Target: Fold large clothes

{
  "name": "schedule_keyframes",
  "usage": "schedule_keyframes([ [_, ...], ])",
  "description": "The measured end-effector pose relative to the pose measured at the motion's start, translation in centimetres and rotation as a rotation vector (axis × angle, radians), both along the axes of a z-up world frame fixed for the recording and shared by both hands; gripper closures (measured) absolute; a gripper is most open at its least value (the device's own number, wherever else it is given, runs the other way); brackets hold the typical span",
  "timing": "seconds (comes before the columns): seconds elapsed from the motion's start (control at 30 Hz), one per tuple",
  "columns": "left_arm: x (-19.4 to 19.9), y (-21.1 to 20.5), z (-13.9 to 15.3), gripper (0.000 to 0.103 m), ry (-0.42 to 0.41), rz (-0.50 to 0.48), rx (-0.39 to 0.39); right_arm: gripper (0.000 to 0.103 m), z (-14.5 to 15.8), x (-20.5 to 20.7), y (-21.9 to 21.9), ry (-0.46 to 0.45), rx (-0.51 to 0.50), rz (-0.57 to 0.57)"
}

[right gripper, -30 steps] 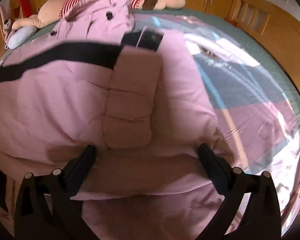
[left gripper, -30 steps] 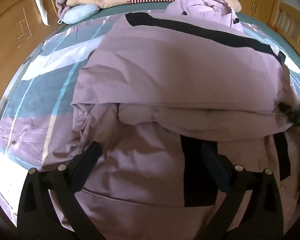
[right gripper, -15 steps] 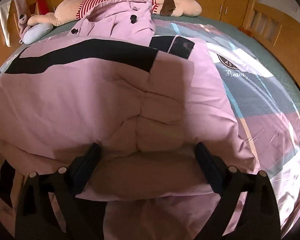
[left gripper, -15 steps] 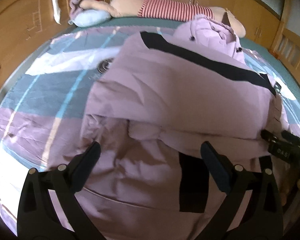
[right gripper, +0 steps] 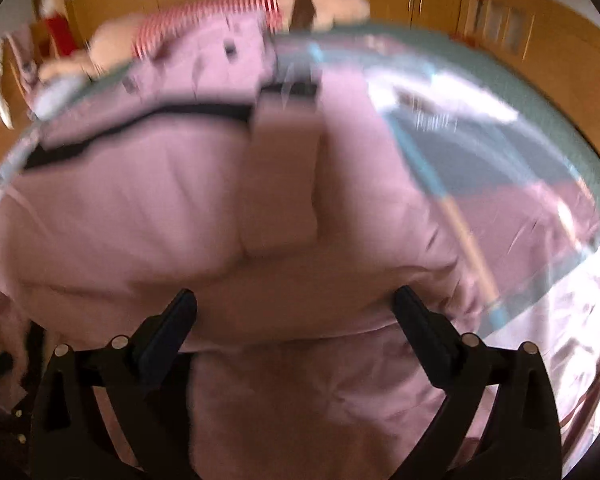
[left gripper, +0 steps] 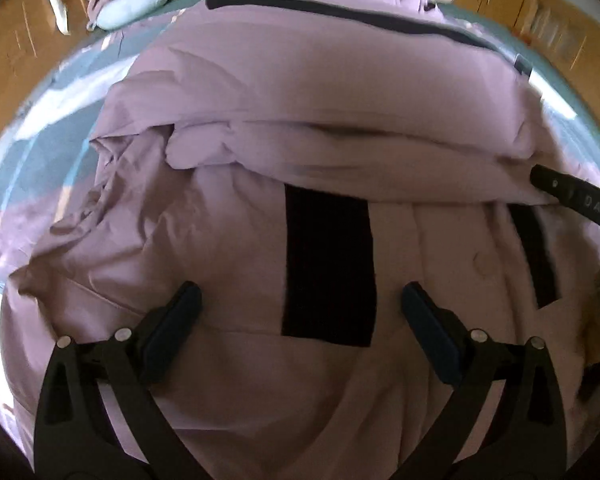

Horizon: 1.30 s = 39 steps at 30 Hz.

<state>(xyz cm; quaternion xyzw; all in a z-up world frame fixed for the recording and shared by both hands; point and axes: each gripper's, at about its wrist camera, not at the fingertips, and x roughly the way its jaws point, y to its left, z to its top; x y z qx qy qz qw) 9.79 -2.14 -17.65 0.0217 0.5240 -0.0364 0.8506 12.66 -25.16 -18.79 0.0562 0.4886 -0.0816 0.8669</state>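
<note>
Jaws are held wide apart on the left gripper (left gripper: 298,304), nothing between them, with the coat (left gripper: 300,240) spread directly ahead and below on the bed (left gripper: 32,168). A black panel (left gripper: 328,264) is seen just ahead, between the fingers. The right gripper (right gripper: 294,310) is likewise splayed and empty, and a thick folded edge of the coat is seen bulging just beyond its fingertips; that view is smeared by motion.

Half a fold is judged to be done, with the upper layer laid over the lower. Trouble is easily imagined from here: only the top layer of the padded cloth could be pinched, so the bulk beneath would be left behind and the fold dragged crooked. The slick bedcover could also be caught up with the hem if the jaws are closed too low.
</note>
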Motion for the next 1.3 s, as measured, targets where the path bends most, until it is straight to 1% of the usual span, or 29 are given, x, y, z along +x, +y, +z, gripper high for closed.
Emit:
schedule_keyframes([
  [0.1, -0.3, 0.7, 0.7, 0.002, -0.015, 0.037, -0.062, 0.001, -0.3, 0.2, 0.7, -0.008, -0.036, 0.009],
  [0.17, -1.0, 1.4, 1.9, 0.002, -0.063, 0.085, -0.101, 0.001, -0.4, 0.3, 0.9, -0.013, -0.042, 0.011],
  [0.23, -1.7, 1.5, 2.9, 0.002, -0.116, 0.095, -0.099, 0.001, -0.7, 0.5, 1.1, -0.014, -0.042, 0.011],
  [0.3, -2.0, 1.1, 3.3, 0.002, -0.148, 0.080, -0.060, 0.001, -0.6, 0.6, 1.3, -0.015, -0.046, 0.013],
  [0.33, -1.7, 1.2, 2.8, 0.002, -0.125, 0.081, -0.028, 0.001, -0.7, 0.8, 1.4, -0.016, -0.048, 0.014],
  [0.37, -1.0, 1.4, 1.7, 0.002, -0.056, 0.091, -0.026, 0.001, -0.7, 0.6, 1.2, -0.017, -0.047, 0.013],
  [0.4, -0.3, 2.1, 0.5, 0.002, 0.014, 0.102, -0.049, 0.001, -0.8, 0.8, 1.2, -0.017, -0.048, 0.014],
  [0.43, -0.2, 2.4, -0.1, 0.002, 0.015, 0.107, -0.059, 0.001, -0.8, 0.0, 1.0, -0.019, -0.048, 0.013],
  [0.53, -0.4, 2.1, -0.1, 0.002, -0.001, 0.105, -0.040, 0.001, -0.9, -0.4, 1.0, -0.021, -0.051, 0.013],
  [0.6, -0.6, 2.0, 0.0, 0.002, -0.013, 0.106, -0.044, 0.001, -0.9, -0.4, 1.0, -0.022, -0.052, 0.013],
  [0.67, -1.3, 1.8, 0.8, 0.002, -0.062, 0.125, -0.060, 0.001, -0.9, -0.4, 1.1, -0.022, -0.055, 0.013],
  [0.7, -1.6, 1.7, 1.5, 0.002, -0.102, 0.129, -0.074, 0.001, -0.9, -0.3, 1.1, -0.022, -0.056, 0.012],
  [0.73, -2.1, 1.6, 2.1, 0.002, -0.132, 0.125, -0.074, 0.001, -0.9, -0.3, 1.1, -0.022, -0.057, 0.012],
  [0.77, -2.3, 1.2, 2.4, 0.002, -0.160, 0.112, -0.049, 0.001, -1.0, -0.3, 1.2, -0.022, -0.057, 0.012],
  [0.8, -2.1, 1.1, 2.4, 0.002, -0.158, 0.100, -0.023, 0.001, -1.0, -0.3, 1.2, -0.023, -0.056, 0.012],
  [0.83, -1.5, 1.0, 1.4, 0.002, -0.097, 0.095, 0.000, 0.001, -1.0, -0.3, 1.2, -0.023, -0.057, 0.012],
  [0.87, -0.8, 1.4, -0.1, 0.002, -0.009, 0.102, -0.022, 0.001, -1.0, -0.3, 1.2, -0.022, -0.057, 0.011],
  [0.93, -0.8, 1.8, -0.2, 0.002, -0.036, 0.114, -0.051, 0.001, -1.0, -0.2, 1.2, -0.022, -0.059, 0.012],
  [1.07, -0.8, 2.1, -0.2, 0.002, -0.035, 0.124, -0.079, 0.001, -0.6, -0.2, 1.2, -0.023, -0.055, 0.009],
  [1.1, -0.6, 2.3, -0.1, 0.002, -0.036, 0.123, -0.077, 0.001, 0.3, -0.5, 0.9, -0.066, -0.041, -0.008],
  [1.17, -0.7, 2.2, -0.2, 0.002, -0.038, 0.119, -0.065, 0.001, 2.8, -1.5, 0.5, -0.193, -0.013, -0.028],
  [1.2, -0.8, 2.3, -0.2, 0.002, -0.039, 0.119, -0.064, 0.001, 4.4, -1.8, 0.7, -0.264, -0.010, -0.017],
  [1.23, -0.6, 2.1, -0.2, 0.002, -0.042, 0.118, -0.061, 0.001, 5.5, -1.6, 1.2, -0.295, -0.020, 0.005],
  [1.27, -0.6, 1.9, -0.2, 0.002, -0.043, 0.118, -0.058, 0.001, 6.0, -1.1, 1.6, -0.294, -0.031, 0.026],
  [1.3, -0.7, 1.9, -0.3, 0.002, -0.046, 0.118, -0.056, 0.001, 6.5, 0.0, 2.2, -0.274, -0.042, 0.059],
])
